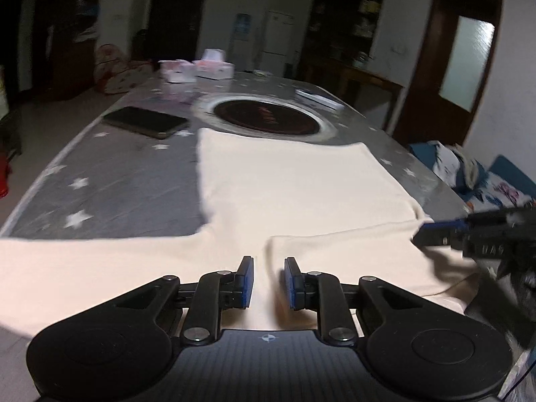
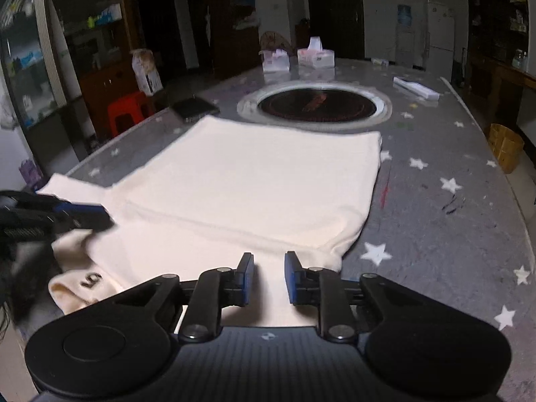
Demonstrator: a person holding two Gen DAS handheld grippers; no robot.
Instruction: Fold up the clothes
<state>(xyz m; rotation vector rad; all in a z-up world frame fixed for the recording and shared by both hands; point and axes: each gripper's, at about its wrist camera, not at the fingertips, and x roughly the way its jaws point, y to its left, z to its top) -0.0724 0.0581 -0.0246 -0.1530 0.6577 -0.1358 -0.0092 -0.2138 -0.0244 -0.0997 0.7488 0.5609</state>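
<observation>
While the cream shirt [image 1: 294,181] lies spread flat on the grey, star-printed table [image 1: 110,181], both tools are held low over its near edge. Seen from the left wrist, a dark phone [image 1: 145,121] is found on the table at the far left, just beyond the shirt's far left corner. Further right, a round dark hotplate [image 1: 268,117] is set into the table, and the shirt's far hem lies just beside its rim. Two tissue boxes [image 1: 197,68] are seen well beyond it, near the far end.

The left hand-held gripper [image 1: 268,283] is held over the shirt's near edge, with a sleeve stretching off to its left. Its jaws stand a little apart, with a strip of cloth lying between them; the blue pads [image 1: 289,281] are not seen pressing on it.

At the right edge of that view, the right hand-held gripper [image 1: 432,234] reaches in over the shirt's near right corner. From its own camera, the right hand-held gripper [image 2: 268,279] is likewise shown with its jaws slightly spread, cloth lying in the gap and no pinch visible. The shirt's collar, with a small dark label [image 2: 90,279], is bunched at the near left in that view, below the left tool's tip. A white flat box [image 2: 415,88] is seen on the table at the far right.
</observation>
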